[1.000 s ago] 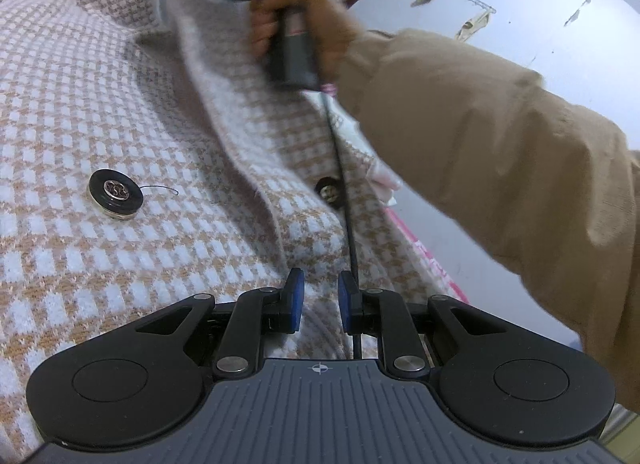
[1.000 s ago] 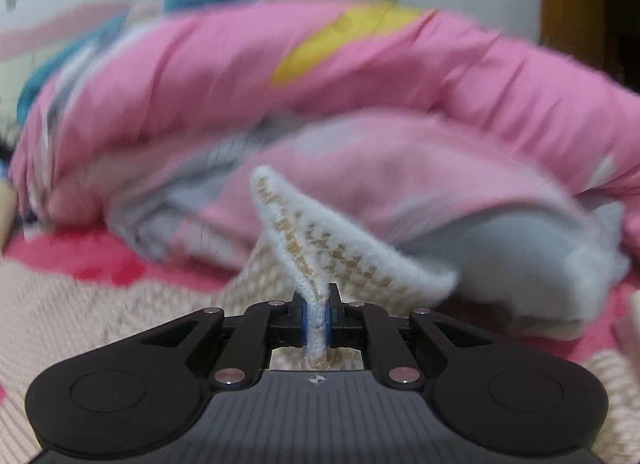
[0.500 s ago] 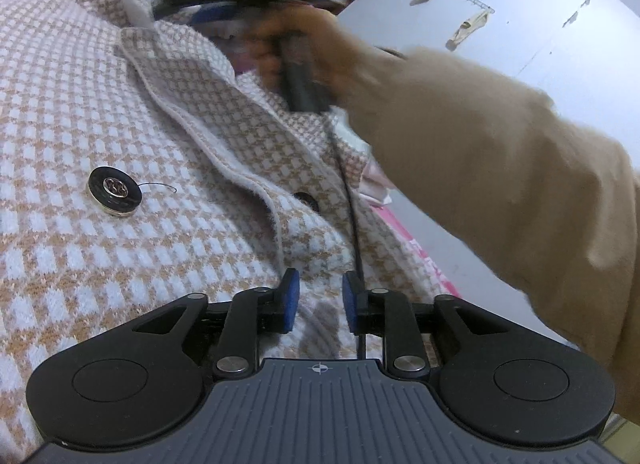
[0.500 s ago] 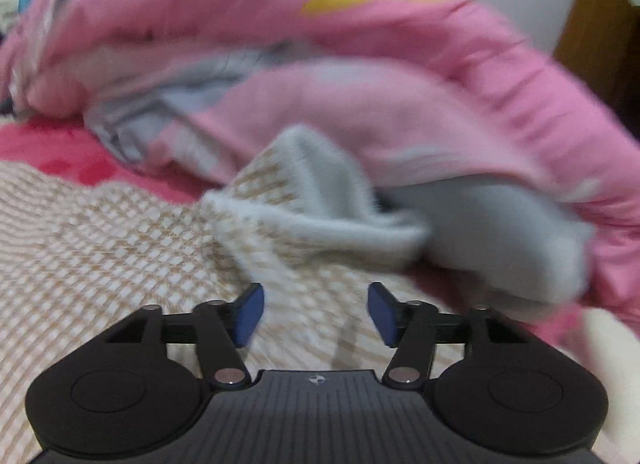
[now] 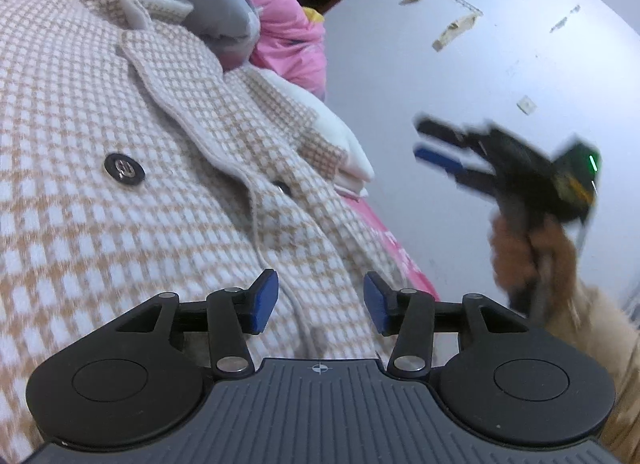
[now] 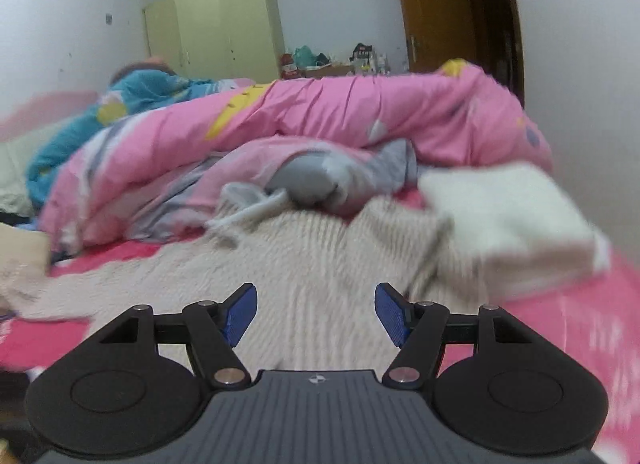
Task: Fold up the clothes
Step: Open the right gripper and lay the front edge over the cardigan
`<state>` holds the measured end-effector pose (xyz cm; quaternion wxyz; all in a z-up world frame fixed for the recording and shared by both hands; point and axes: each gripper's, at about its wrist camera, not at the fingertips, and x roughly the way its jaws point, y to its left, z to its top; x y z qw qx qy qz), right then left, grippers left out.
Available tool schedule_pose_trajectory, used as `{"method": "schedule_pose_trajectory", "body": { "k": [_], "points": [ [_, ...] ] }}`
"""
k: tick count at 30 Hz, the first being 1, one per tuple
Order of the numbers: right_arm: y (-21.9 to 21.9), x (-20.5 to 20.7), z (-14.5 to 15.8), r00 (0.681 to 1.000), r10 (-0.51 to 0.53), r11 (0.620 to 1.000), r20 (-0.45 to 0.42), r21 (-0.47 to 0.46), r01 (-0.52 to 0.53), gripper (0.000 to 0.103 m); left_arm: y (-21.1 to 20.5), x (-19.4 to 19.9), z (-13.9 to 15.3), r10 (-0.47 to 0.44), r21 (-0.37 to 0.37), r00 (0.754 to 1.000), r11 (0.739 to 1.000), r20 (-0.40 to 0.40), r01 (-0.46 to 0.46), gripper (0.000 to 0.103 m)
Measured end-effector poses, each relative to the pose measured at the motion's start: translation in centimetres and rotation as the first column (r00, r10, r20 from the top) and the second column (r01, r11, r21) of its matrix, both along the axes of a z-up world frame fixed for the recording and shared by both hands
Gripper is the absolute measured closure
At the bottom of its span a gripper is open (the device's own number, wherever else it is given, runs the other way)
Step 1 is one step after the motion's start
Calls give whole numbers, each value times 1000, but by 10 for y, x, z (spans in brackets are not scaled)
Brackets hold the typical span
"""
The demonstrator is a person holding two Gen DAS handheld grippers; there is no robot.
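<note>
The left gripper [image 5: 318, 300] hangs with its blue pads spread apart, nothing between them, just above a checked tan-and-white woven jacket [image 5: 80, 192] lying flat on the bed. A dark round button [image 5: 124, 169] carries an embossed mark (too small to read). Farther right, the right gripper [image 5: 436, 142], blurred, is held in a hand [image 5: 528, 260] with jaws parted and empty. Beyond, a crumpled pink quilt [image 6: 360, 112] partly hides the collar, and a pale green wardrobe [image 6: 216, 28] stands behind.

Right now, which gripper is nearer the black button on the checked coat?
Left. The left gripper hovers open over the checked coat, just below the black button. The right gripper is off the coat's edge, open in the air.
</note>
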<state>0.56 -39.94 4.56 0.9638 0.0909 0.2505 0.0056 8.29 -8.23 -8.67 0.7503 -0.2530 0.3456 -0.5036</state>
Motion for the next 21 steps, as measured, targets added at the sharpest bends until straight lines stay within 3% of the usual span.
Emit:
{"method": "schedule_pose_trajectory", "body": {
  "k": [3, 7, 11, 15, 21],
  "points": [
    [19, -38, -32, 999, 25, 999, -36, 38, -24, 38, 7, -6, 5, 6, 1, 1000, 1000, -1, -6, 56],
    [56, -59, -69, 995, 97, 994, -27, 57, -95, 38, 16, -3, 14, 53, 9, 998, 999, -19, -53, 56],
    [84, -72, -93, 990, 137, 991, 15, -10, -137, 39, 17, 23, 25, 148, 61, 987, 988, -65, -144, 56],
    [91, -79, -111, 989, 137, 987, 56, -92, -132, 39, 8, 70, 34, 285, 110, 951, 956, -116, -273, 56],
    [75, -102, -113, 980, 167, 985, 104, -68, -161, 39, -25, 140, 39, 390, 243, 915, 902, -107, -356, 56]
  ]
}}
